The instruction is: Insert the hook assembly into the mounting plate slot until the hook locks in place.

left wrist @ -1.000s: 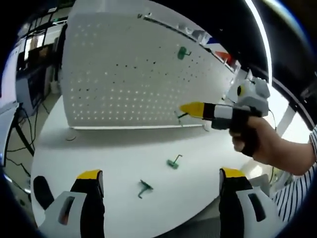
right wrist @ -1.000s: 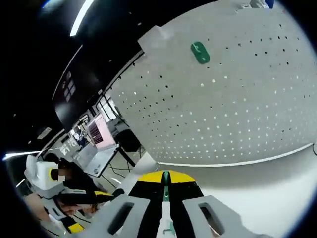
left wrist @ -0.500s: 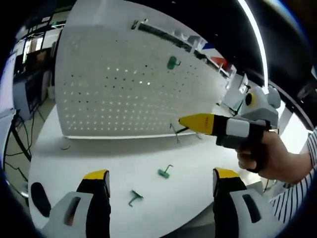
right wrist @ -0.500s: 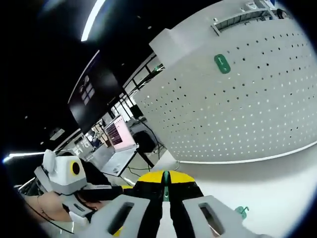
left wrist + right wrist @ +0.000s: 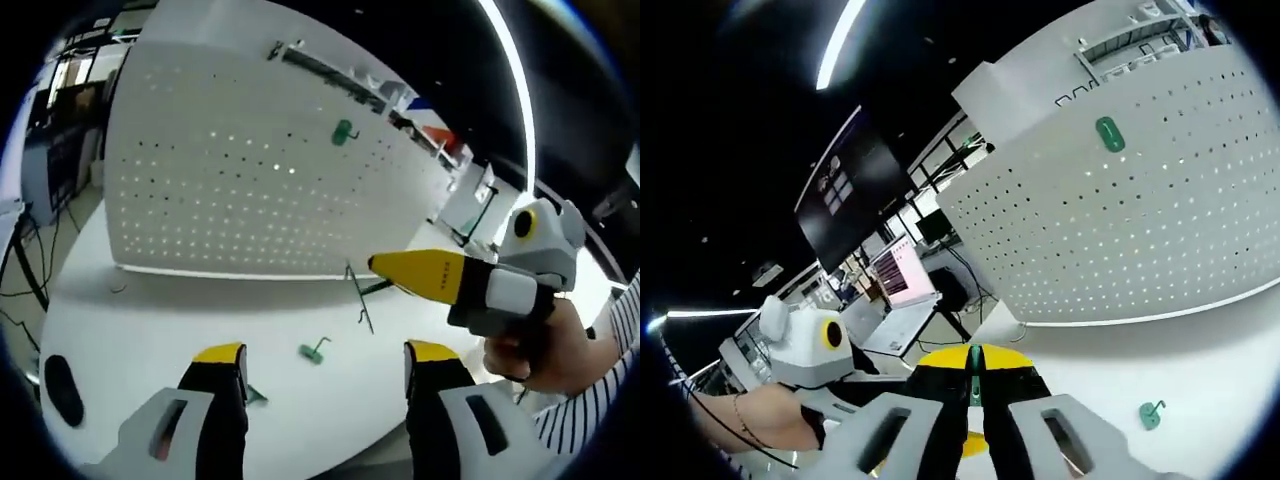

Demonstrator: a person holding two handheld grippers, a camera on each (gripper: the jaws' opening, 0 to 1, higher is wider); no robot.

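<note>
Right gripper (image 5: 385, 266) clenched on a green hook (image 5: 360, 296), left gripper (image 5: 322, 362) released; 1 hook (image 5: 343, 132) already on the pegboard (image 5: 220, 190), this one not inserted yet.

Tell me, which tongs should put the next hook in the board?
Probably the right tongs: they are shut on a hook and point at the board. The left tongs are open and hold nothing.

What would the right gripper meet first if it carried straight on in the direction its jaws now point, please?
Most likely the white pegboard. The right gripper, shut on a green hook, aims towards the board's lower left part, well below the green hook already mounted. Depth is unclear, but nothing seems to lie between.
</note>
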